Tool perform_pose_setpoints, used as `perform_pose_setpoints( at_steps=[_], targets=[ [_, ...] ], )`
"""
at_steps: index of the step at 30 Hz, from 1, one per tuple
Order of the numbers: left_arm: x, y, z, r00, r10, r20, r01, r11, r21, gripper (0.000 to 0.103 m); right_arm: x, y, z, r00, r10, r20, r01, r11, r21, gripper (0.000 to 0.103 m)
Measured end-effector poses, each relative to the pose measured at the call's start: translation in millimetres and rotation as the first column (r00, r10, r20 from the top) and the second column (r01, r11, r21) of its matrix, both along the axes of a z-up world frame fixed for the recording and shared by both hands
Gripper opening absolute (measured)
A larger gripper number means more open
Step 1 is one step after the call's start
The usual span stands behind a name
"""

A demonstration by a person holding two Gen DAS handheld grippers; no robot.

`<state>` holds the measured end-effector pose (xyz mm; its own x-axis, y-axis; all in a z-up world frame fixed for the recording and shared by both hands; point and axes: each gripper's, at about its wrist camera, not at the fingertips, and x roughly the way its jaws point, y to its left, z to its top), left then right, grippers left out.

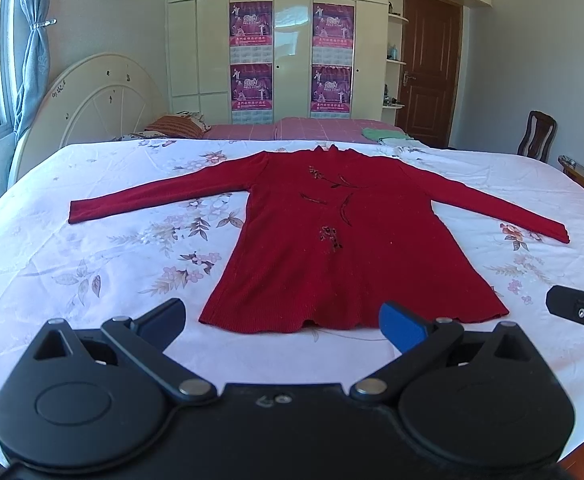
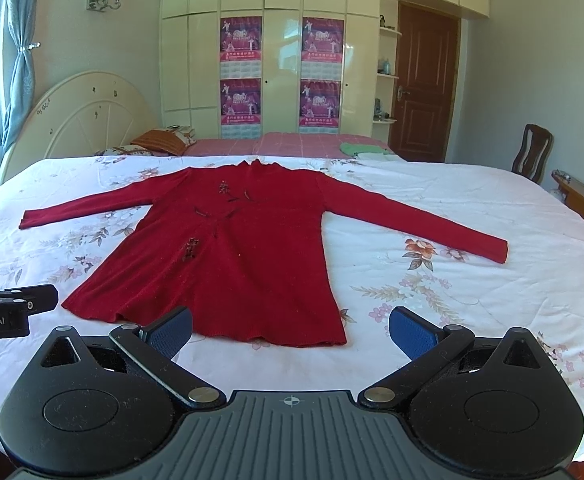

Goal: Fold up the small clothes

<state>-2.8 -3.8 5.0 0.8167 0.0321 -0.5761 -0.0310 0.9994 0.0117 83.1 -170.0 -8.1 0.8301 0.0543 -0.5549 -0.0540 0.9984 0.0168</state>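
One wide bed (image 1: 91, 264) with a white floral sheet fills most of both views, and on it a red long-sleeved sweater (image 1: 332, 240) lies flat, face up, collar toward the far side, hem toward the cameras, both sleeves stretched out to the sides. Nothing on it is folded yet, so the task looks to be at its very start: the approach before the first grasp. Behind the bed stand a cream wardrobe (image 1: 211, 60) hung with purple posters, a brown door (image 1: 428, 68) and a wooden chair (image 1: 536, 136), and a small green cloth (image 1: 384, 134) lies at the far edge. The left gripper (image 1: 283, 320) hangs just short of the hem with its jaws spread wide and empty, lined up with the sweater's lower left half; the right gripper (image 2: 292, 328) hovers the same way, wide and empty, near the hem's right corner. The next move probably calls for each gripper to travel out to a sleeve cuff or shoulder, pinch only the top layer of knit, and carry the sleeve inward across the body without dragging the whole garment along the sheet.
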Motion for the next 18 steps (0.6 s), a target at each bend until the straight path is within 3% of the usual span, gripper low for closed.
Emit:
perform_pose_setpoints(
  at_steps=[18],
  targets=[
    [0.1,3.5,-1.2,1.0,0.002,-0.006,-0.002,1.0,-0.003,0.103,-1.0,-1.6,-1.4,1.0,0.0,-0.002,0.0,1.0,0.002,0.103]
  ],
)
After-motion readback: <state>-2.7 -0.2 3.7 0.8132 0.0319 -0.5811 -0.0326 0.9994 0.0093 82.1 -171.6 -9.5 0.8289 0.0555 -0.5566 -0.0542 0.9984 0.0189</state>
